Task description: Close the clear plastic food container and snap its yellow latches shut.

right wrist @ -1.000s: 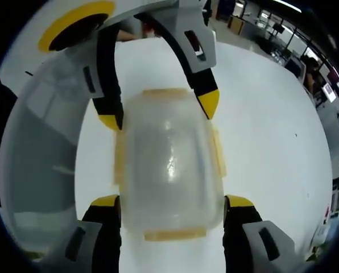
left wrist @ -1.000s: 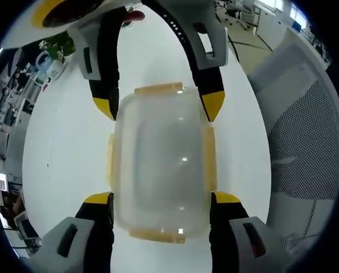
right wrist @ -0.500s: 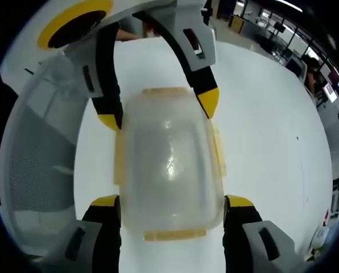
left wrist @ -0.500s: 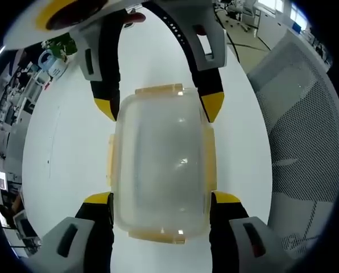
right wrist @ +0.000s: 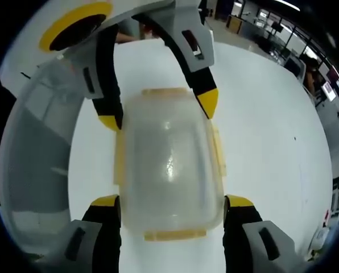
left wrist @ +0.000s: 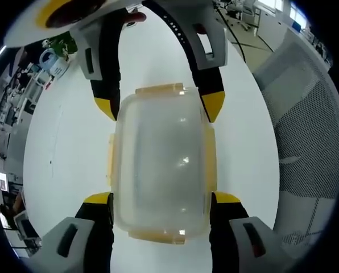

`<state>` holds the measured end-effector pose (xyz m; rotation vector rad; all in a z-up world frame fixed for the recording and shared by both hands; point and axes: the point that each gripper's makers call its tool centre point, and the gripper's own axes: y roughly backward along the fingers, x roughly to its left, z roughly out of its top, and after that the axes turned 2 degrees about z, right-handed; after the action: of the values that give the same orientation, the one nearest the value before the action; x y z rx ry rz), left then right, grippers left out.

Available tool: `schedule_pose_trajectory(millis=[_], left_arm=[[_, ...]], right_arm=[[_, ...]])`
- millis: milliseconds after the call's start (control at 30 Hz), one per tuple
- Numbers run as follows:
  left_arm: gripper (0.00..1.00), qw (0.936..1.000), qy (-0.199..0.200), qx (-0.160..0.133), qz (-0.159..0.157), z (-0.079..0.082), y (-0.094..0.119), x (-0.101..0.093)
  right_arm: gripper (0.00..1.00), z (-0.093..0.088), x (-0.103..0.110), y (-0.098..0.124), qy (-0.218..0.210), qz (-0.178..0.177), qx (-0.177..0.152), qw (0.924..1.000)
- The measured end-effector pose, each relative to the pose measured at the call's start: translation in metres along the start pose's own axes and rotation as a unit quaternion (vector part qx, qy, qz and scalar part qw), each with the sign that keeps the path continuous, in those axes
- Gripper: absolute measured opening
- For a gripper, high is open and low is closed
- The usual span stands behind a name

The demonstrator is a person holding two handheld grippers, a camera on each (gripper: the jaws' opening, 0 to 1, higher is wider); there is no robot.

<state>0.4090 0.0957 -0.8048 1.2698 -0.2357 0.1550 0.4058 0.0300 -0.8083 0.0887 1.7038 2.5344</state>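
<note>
On the table: clear food box (left wrist: 161,176) with lid on, lying flat on the white table (left wrist: 61,153), long sides running along both views.
Box, left gripper view: between the left tongs (left wrist: 161,200) at the bottom and the right tongs (left wrist: 161,108) at the top; yellow latches (left wrist: 209,159) on all four edges, folded against the rim.
Box, right gripper view: same box (right wrist: 169,165) on the same white table (right wrist: 272,142), right tongs (right wrist: 172,203) at the bottom, left tongs (right wrist: 161,111) at the top; pale yellow latches (right wrist: 175,234) at each edge.
Left tongs: spread as wide as the box, one yellow-tipped jaw on each long side near one end, tips right at the box corners; actual pressing on the plastic impossible to tell.
Right tongs: likewise spread around the opposite end, yellow tips hard against the corners just beside the far latch; squeeze or mere touch impossible to tell.
Lid: seated level on the body, cloudy with glare spots across the top.
Beside the table: grey mesh chair (left wrist: 306,131) at the right of the left gripper view, and at the left (right wrist: 38,159) of the right gripper view.
Background: cluttered desks and shelves (left wrist: 21,85), blurred; office furniture and screens (right wrist: 306,62) beyond the table's far edge.
</note>
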Motion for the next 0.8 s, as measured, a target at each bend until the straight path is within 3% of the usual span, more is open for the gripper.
schedule_pose_trajectory(millis=[800], left_arm=[[0.69,0.9999,0.007,-0.01,0.005,-0.002,-0.007,0.026]], right_arm=[[0.73,0.002,-0.028,-0.002,0.002,0.001,0.004,1.0]])
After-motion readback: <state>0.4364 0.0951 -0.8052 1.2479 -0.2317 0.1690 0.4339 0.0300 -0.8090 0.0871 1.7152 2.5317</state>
